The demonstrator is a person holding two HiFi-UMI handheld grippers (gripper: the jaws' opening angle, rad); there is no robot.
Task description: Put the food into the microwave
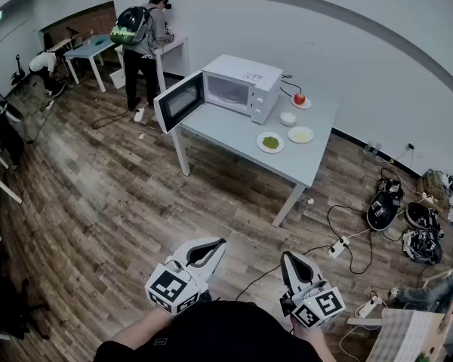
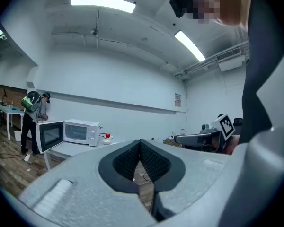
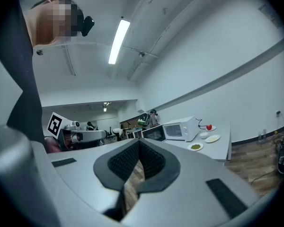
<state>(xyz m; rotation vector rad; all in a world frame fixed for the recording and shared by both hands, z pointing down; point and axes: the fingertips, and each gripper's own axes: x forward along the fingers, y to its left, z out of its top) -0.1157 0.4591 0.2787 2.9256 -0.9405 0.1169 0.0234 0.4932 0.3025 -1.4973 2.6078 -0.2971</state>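
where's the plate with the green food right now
In the head view, the plate of green food sits on the grey table, to the right of the open microwave and just left of the plate of pale food.

The microwave [image 1: 241, 85] is white, the tabletop [image 1: 226, 130] pale grey, the floor [image 1: 98, 202] brown wood grain. Green food [image 1: 270, 142] on a white plate [image 1: 260, 144]; a red fruit [image 1: 299, 98].

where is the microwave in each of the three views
Head view: microwave upper centre, on the table, door open.
Left gripper view: left of centre, small.
Right gripper view: right of centre.
Shared landmark: red fruit just right of it.
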